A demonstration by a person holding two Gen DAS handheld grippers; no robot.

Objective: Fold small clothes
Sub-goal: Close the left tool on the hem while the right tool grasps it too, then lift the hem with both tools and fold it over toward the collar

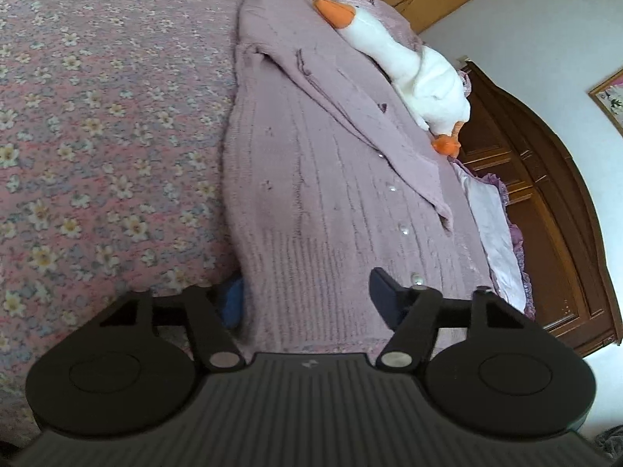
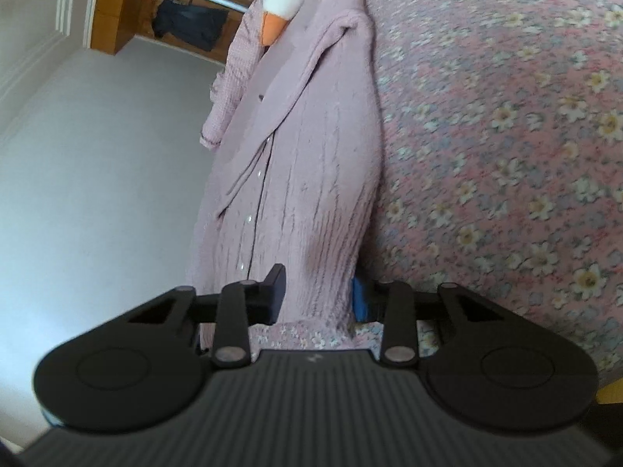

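One cardigan (image 1: 311, 179) lies flat on the bed (image 1: 97, 136), close to the edge where one toy goose (image 1: 409, 74) rests beside it. The left gripper (image 1: 307, 299) has its fingers on either side of the hem at one corner, with the knit bunched between them, so it looks like they are pinching the cloth. The right gripper (image 2: 319, 292) does the same at the other hem corner, its fingers closed on the bottom edge. This looks like the start of a fold: both corners are held, and one sleeve already lies across the front. Next, I think, both grippers should lift together and carry the hem up toward the collar, keeping it even.
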